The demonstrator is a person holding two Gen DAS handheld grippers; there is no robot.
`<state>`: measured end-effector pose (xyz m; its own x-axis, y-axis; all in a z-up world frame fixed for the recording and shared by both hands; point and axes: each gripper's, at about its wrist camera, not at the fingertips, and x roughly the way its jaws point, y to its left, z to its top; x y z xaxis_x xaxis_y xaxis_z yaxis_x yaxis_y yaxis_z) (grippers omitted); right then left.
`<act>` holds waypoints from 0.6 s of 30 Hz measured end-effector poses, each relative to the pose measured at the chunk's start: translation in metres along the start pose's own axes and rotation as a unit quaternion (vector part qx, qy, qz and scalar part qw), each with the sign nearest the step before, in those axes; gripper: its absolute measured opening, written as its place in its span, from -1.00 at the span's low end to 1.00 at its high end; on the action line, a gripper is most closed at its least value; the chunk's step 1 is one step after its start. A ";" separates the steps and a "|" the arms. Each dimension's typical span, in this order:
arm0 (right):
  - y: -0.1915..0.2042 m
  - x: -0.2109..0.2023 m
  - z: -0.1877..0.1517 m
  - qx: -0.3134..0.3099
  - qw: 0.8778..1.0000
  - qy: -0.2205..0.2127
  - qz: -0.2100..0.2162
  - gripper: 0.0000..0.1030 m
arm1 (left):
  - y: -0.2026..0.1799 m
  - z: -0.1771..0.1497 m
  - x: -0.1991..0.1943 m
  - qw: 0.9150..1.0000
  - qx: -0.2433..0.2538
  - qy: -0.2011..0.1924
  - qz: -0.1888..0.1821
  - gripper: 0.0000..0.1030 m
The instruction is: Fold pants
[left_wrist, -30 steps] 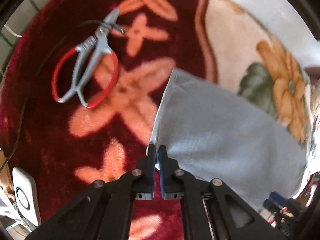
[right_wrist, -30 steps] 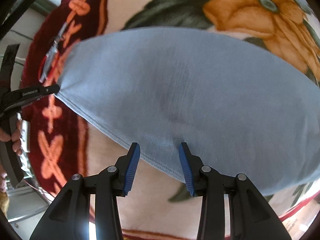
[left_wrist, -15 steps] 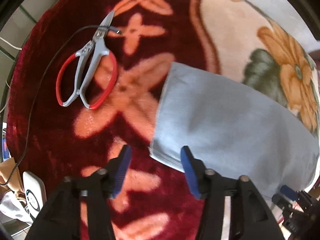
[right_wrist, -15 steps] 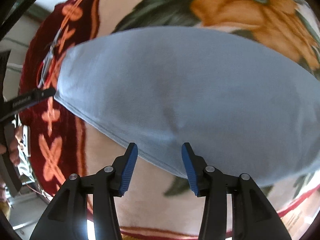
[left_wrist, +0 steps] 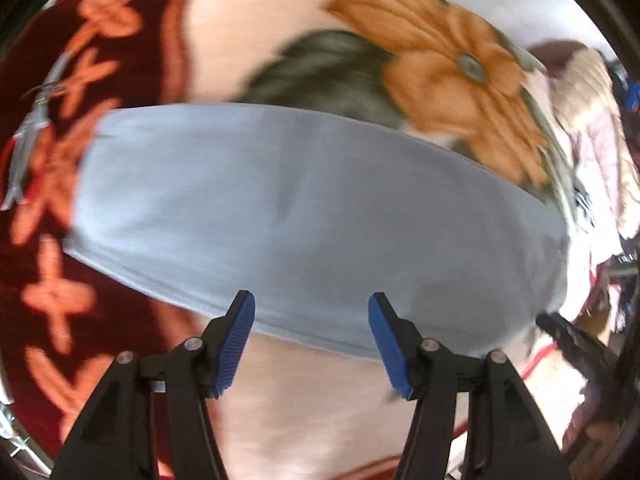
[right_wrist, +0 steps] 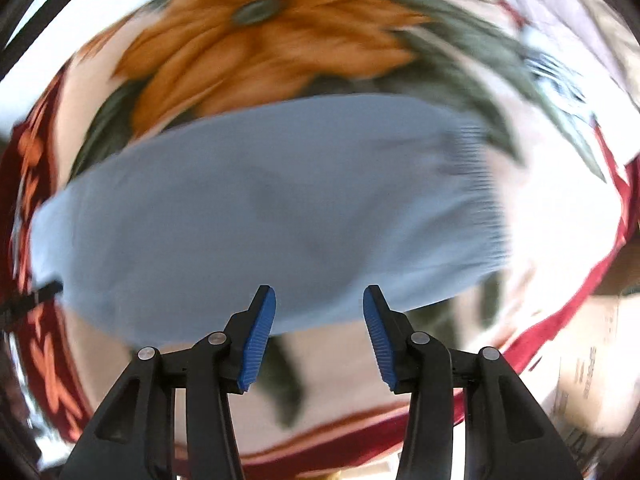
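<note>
The left gripper (left_wrist: 311,322) pointed down with its blue pads apart and opening, nothing pinched between them; a second earlier those pads had been pressed together at the corner of the cloth, and the view had since swung off the dark red border toward the middle; the right gripper (right_wrist: 319,316) likewise stood spread and empty, its view shifted toward the ribbed waistband (right_wrist: 478,196) at the right of the frame. The pants (left_wrist: 304,216), pale blue, lay folded into a long flat band across the centre of both frames, the near edge just above the fingertips, a faint crease in the middle. They rested on a blanket (left_wrist: 248,36) of cream ground with a big orange flower (left_wrist: 452,68), green leaves and a dark red patterned border; scissors (left_wrist: 28,148) lay blurred at the far left; a heap of pale clothes (left_wrist: 596,128) sat at the upper right; a cardboard box (right_wrist: 592,376) showed at the lower right of the right view.
</note>
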<state>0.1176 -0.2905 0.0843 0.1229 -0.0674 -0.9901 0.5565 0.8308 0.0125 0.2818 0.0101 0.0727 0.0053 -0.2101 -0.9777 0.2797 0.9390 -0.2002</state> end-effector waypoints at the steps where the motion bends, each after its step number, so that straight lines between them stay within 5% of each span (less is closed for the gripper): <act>1: -0.015 0.001 0.005 0.016 1.000 -0.007 -0.003 -0.09 | -0.016 -0.002 0.004 1.000 0.014 0.004 -0.008 0.20; 7: -0.056 0.041 0.012 0.020 0.999 0.019 -0.016 -0.09 | -0.077 -0.017 0.038 0.997 0.072 0.033 -0.015 0.20; 11: -0.076 0.072 -0.006 0.027 0.997 0.067 0.003 -0.08 | -0.094 -0.032 0.070 0.993 0.093 0.073 0.030 0.21; 14: -0.092 0.064 -0.008 0.057 0.995 0.076 0.027 -0.07 | -0.101 -0.035 0.072 0.991 0.102 0.065 0.048 0.23; 18: -0.110 0.034 0.004 0.058 0.997 0.033 0.046 -0.07 | -0.105 -0.029 0.074 0.991 0.095 0.078 0.054 0.23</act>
<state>0.0641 -0.3863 0.0495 0.1252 0.0461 -0.9911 0.6365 0.7625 0.1159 0.2254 -0.0967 0.0192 -0.1001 -0.0519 -0.9936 0.4607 0.8827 -0.0925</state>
